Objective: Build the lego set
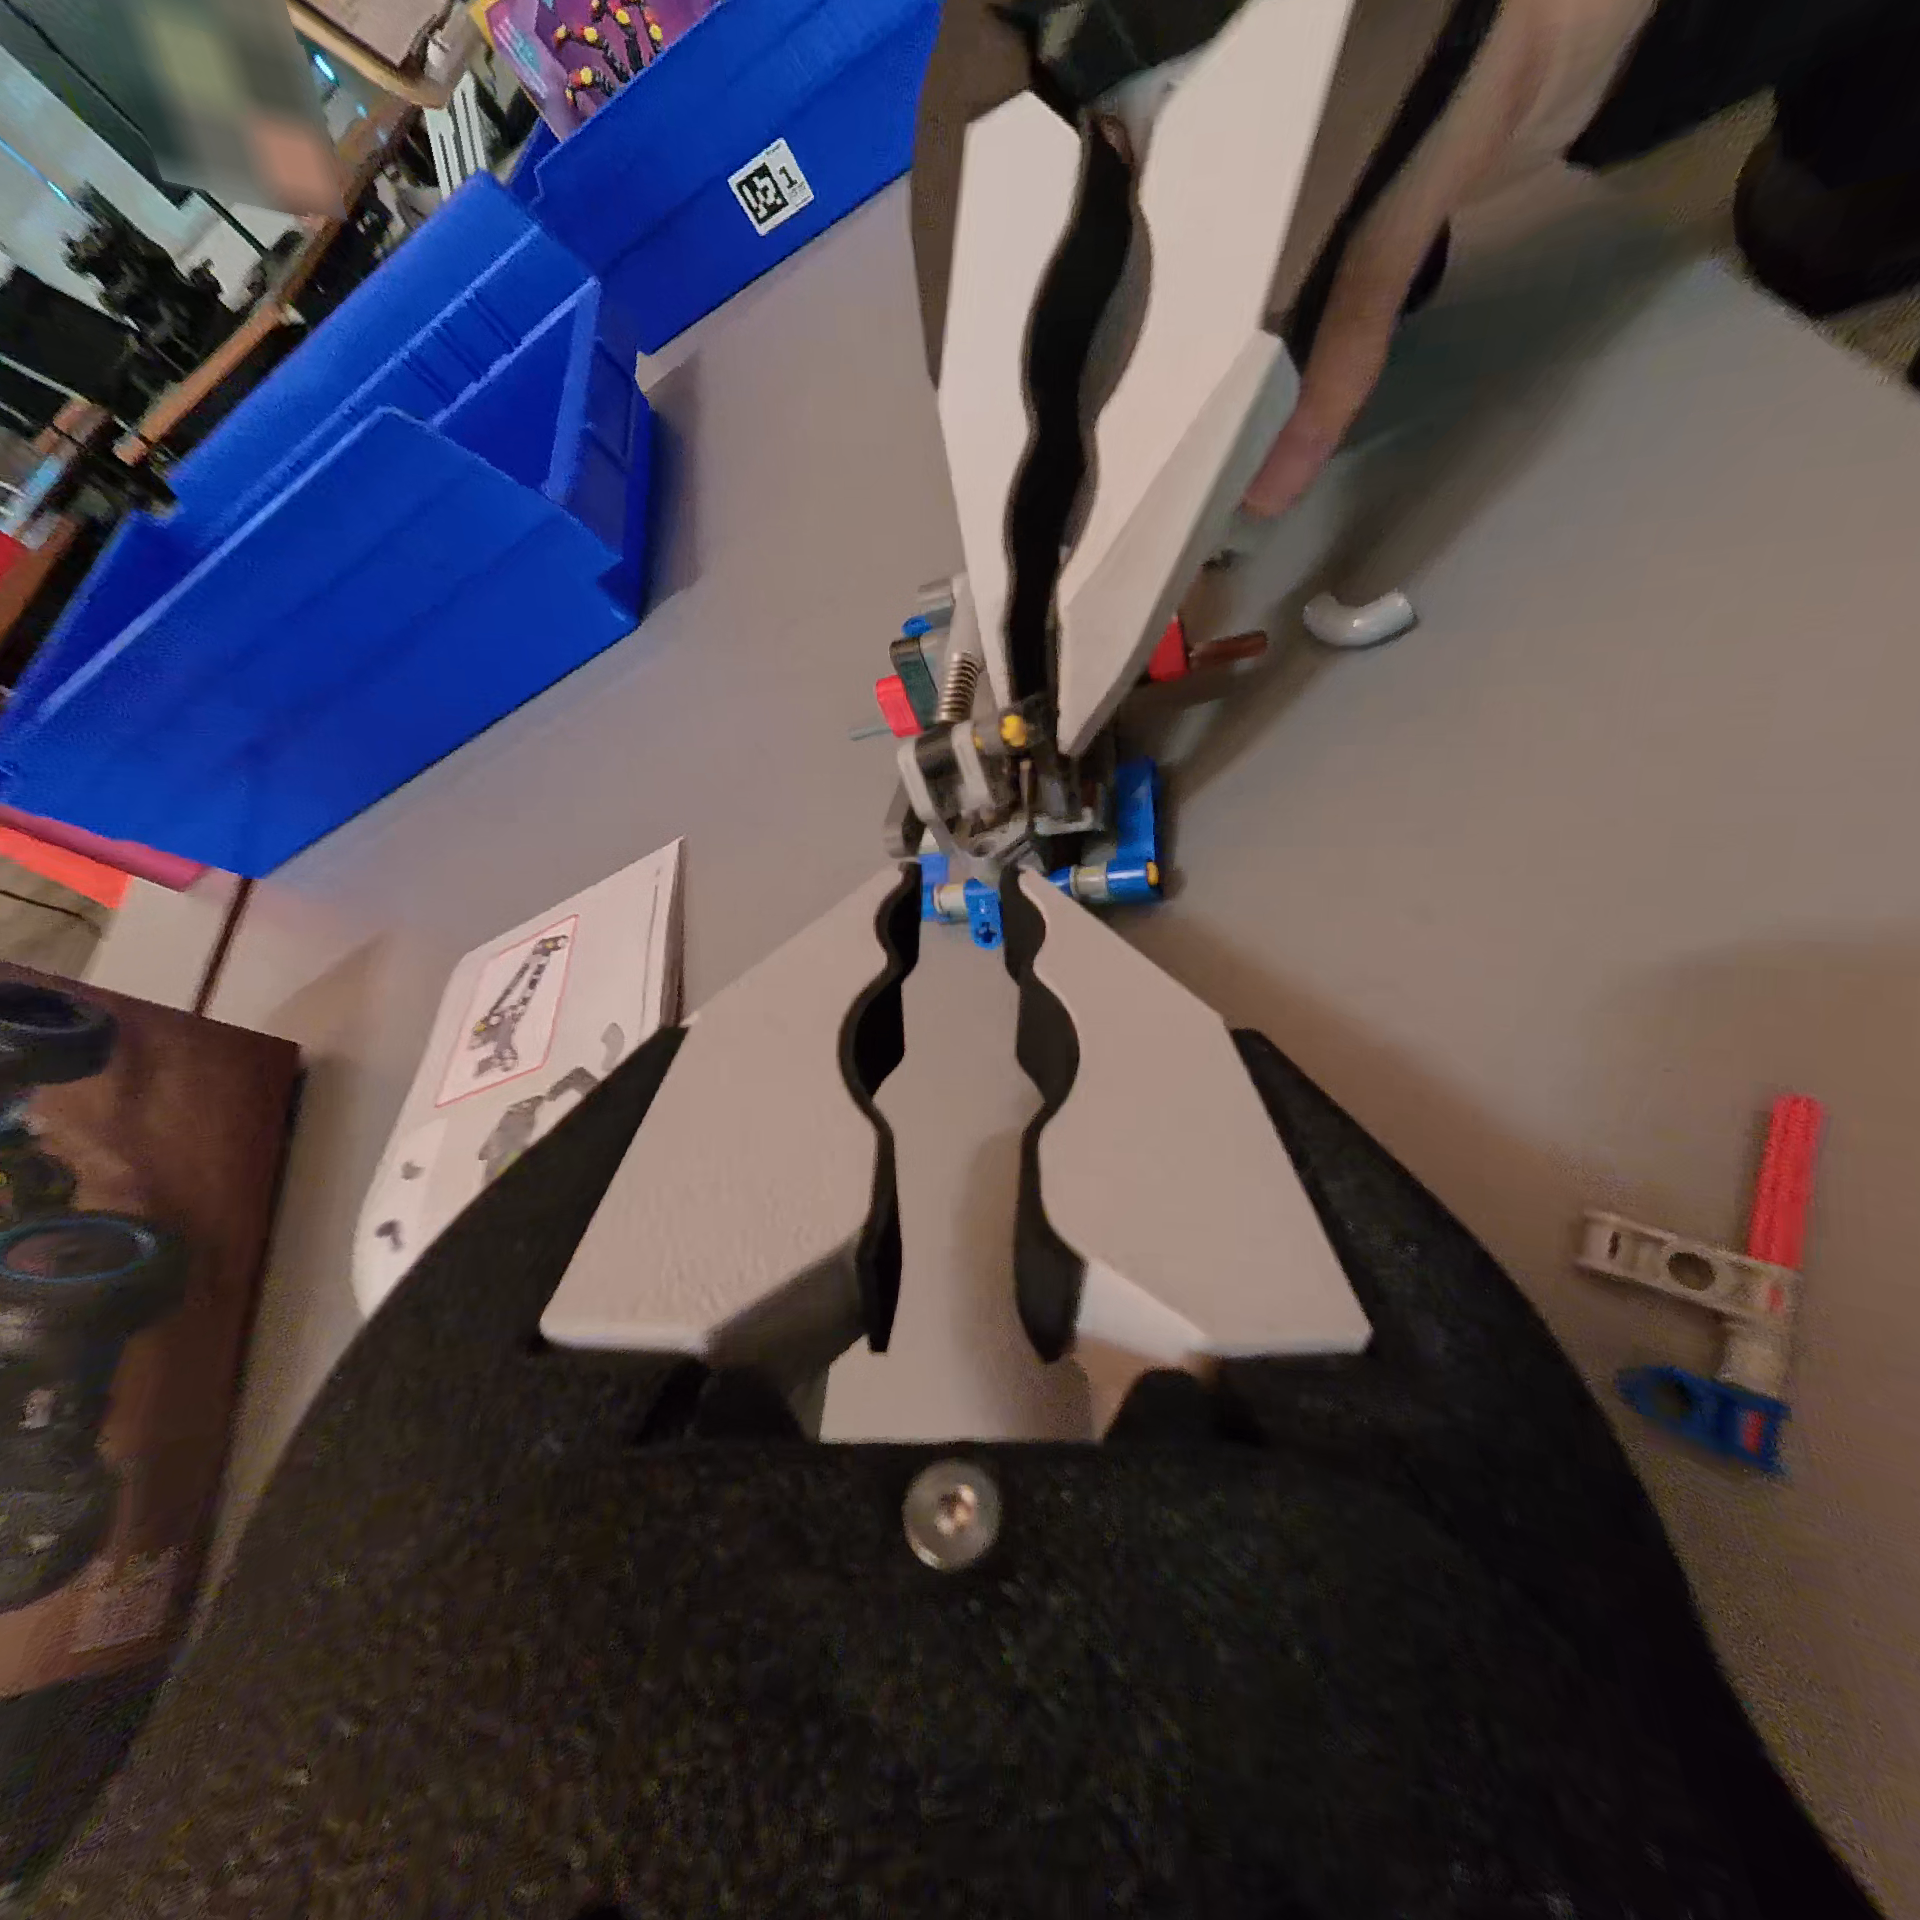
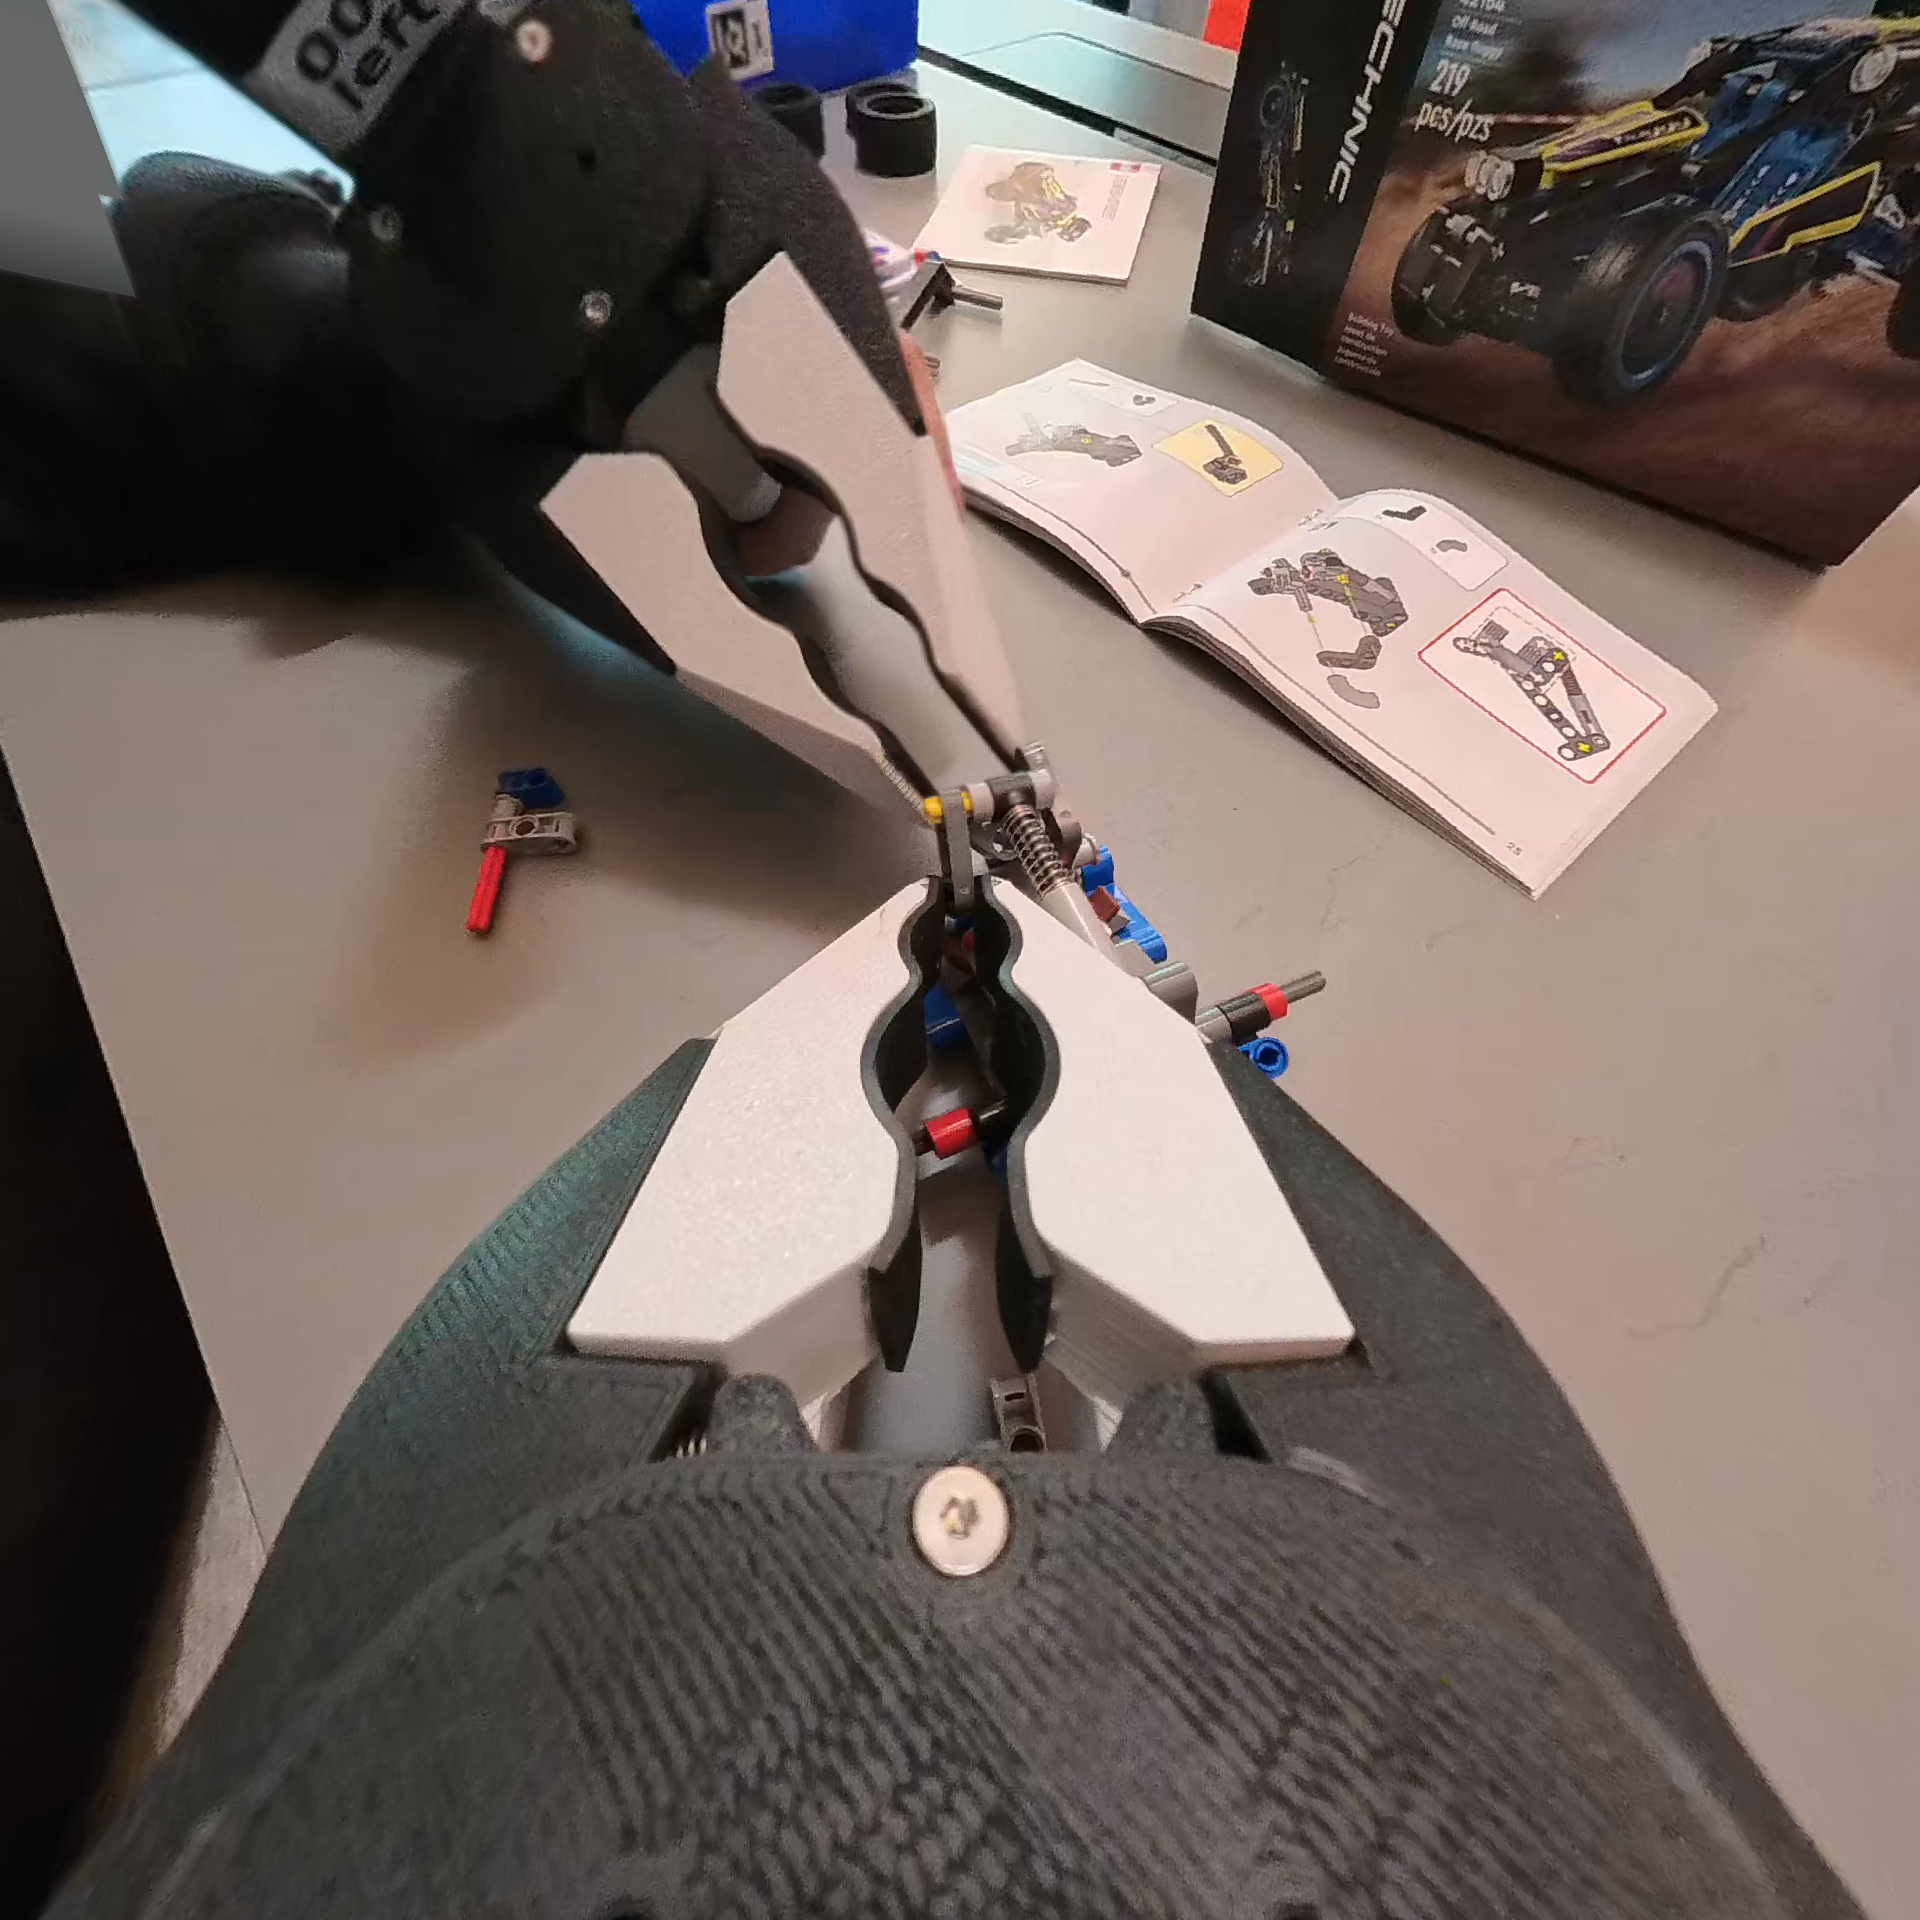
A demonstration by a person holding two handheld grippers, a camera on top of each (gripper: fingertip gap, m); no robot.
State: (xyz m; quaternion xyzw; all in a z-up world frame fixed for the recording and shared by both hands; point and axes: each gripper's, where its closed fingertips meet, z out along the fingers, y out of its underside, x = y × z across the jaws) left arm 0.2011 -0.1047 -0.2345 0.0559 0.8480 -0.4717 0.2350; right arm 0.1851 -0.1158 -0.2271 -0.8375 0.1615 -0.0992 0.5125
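At frame centre on the grey tabletop (image 2: 312,1039), a brick assembly (image 1: 997,790) is clamped by the right tool (image 2: 961,894). The left tool (image 1: 961,883) stands released at its blue end. Blue bins (image 1: 343,582), upper left; contents cannot be told.

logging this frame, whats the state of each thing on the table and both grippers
model: partly built, on the table, between both grippers
left gripper: at the model's blue end, grip unclear
right gripper: shut on a grey beam of the model
booklet: lying open
box: standing upright
red-axle piece: lying loose, apart from the model
bins: on the table
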